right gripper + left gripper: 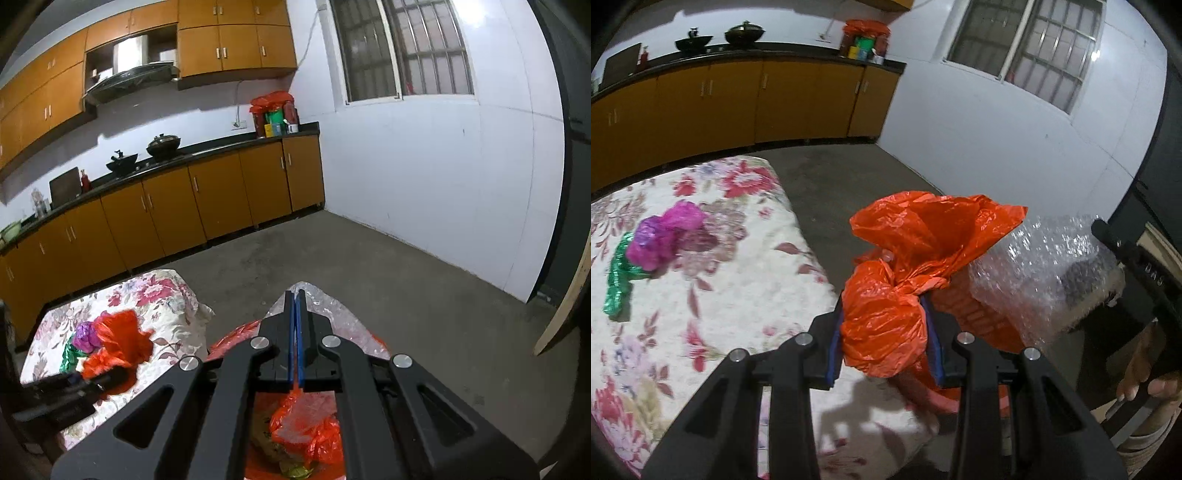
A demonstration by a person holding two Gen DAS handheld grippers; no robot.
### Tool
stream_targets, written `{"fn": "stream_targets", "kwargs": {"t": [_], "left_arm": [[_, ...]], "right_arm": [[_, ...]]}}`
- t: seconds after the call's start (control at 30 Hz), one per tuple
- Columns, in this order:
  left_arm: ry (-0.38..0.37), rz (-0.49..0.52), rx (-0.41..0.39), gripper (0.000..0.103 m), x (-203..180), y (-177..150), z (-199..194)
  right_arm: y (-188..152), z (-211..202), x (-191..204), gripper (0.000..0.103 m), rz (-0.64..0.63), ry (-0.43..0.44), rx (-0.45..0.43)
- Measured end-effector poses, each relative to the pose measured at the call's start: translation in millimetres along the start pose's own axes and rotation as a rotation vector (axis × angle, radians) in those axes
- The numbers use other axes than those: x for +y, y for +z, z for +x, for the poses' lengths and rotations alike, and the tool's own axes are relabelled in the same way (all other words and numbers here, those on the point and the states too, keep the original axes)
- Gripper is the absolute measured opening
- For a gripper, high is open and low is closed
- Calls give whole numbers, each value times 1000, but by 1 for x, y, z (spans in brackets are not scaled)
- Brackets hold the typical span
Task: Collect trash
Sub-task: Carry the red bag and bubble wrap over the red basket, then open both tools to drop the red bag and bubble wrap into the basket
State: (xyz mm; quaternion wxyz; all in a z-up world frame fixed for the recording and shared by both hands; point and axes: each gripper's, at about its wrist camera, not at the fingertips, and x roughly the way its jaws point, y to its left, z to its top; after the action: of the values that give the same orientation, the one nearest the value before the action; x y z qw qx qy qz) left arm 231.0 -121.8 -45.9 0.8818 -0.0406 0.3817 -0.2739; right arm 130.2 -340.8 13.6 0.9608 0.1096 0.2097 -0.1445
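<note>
My left gripper is shut on a crumpled orange plastic bag and holds it over the right edge of the flowered table. The bag also shows in the right wrist view. A purple wrapper and a green wrapper lie on the table at the left. My right gripper is shut on a sheet of clear bubble wrap, which also shows in the left wrist view. It holds the wrap above an orange trash basket lined with red plastic.
Orange kitchen cabinets with a dark counter run along the far wall. Woks and a red bag of containers stand on the counter. A white wall with a barred window is at the right. Grey concrete floor lies between.
</note>
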Motion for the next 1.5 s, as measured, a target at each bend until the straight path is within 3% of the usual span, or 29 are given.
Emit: {"fn": "stream_targets", "kwargs": {"t": [0.37,0.53,0.67,0.7,0.8,0.83,0.97,1.2,1.5], "left_arm": [[-43,26,39,37,-34,-2,36],[-58,33,58,37,-45,-4,51],[-64,37,79,44,-53,-8,63],[-66,37,82,46,-54,-8,65],[-69,36,90,53,-53,-12,69],[-74,34,91,55,-51,-13,70],[-76,25,95,58,-46,-13,70],[17,20,33,67,-22,-12,48],[206,-20,-39,71,48,-16,9]], "right_arm": [[23,-14,-9,1,-18,48,-60],[25,-6,-18,1,4,55,-35],[19,-2,-24,3,20,44,-15],[18,-2,-25,8,21,42,-10],[17,-4,-32,35,34,33,-21],[17,-5,-33,39,37,33,-25],[17,-5,-33,39,36,33,-17],[16,-6,-20,39,-11,33,-18],[6,7,22,39,-76,103,25]]}}
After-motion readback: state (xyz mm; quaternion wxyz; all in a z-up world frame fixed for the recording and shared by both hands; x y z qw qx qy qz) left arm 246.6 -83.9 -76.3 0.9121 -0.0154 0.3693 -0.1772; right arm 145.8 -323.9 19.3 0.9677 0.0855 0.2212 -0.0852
